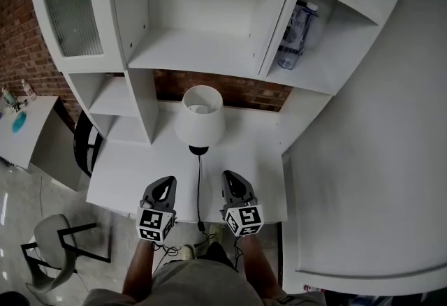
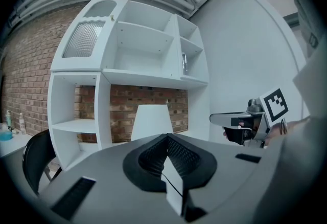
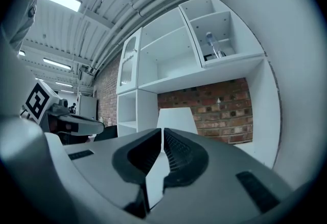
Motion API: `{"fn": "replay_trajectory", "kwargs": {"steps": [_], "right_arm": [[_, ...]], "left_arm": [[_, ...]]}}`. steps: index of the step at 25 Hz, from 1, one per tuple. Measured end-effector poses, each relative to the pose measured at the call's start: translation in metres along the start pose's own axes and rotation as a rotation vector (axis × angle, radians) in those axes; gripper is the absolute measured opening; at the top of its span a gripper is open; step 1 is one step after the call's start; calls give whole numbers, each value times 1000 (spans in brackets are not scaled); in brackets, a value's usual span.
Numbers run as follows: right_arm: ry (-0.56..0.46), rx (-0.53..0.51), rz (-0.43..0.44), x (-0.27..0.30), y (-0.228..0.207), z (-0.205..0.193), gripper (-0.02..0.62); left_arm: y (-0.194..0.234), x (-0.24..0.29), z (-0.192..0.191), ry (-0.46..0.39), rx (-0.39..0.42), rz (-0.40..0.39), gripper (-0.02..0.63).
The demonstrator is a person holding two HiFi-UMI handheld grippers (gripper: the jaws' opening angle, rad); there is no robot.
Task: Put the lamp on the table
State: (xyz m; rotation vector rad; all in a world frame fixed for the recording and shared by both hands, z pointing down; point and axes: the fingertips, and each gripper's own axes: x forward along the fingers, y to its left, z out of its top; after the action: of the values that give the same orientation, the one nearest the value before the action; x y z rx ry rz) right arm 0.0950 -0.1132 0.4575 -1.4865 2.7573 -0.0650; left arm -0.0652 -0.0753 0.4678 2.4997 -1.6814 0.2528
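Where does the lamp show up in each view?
Head view: lamp at centre, standing on the table.
Left gripper view: lamp just below centre.
Right gripper view: lamp just below centre, slightly right.
Shared landmark: the brick wall directly behind the lamp, under the white shelves, in all three views.

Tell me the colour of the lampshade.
White; the lampshade shows best in the head view.

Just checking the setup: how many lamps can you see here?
1. The white-shaded lamp stands on the white desk, in front of the brick wall below the shelves, its black cord running toward the front edge. Some shelf corners are hidden.
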Motion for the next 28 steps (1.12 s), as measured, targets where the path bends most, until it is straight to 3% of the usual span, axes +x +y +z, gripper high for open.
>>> {"fn": "replay_trajectory", "kwargs": {"steps": [4,12,28], "right_arm": [[20,4,-10,-13,9,-3,35],[35,11,-57,-36,17,-7,35],[66,-2,-78,-44,15,-9,35]], "left_arm": [[-12,-4,13,-45,8,-41,5],[-32,-10,13,-51,23,-105,4],[-40,-14,11,-39,27,-118,4]]}}
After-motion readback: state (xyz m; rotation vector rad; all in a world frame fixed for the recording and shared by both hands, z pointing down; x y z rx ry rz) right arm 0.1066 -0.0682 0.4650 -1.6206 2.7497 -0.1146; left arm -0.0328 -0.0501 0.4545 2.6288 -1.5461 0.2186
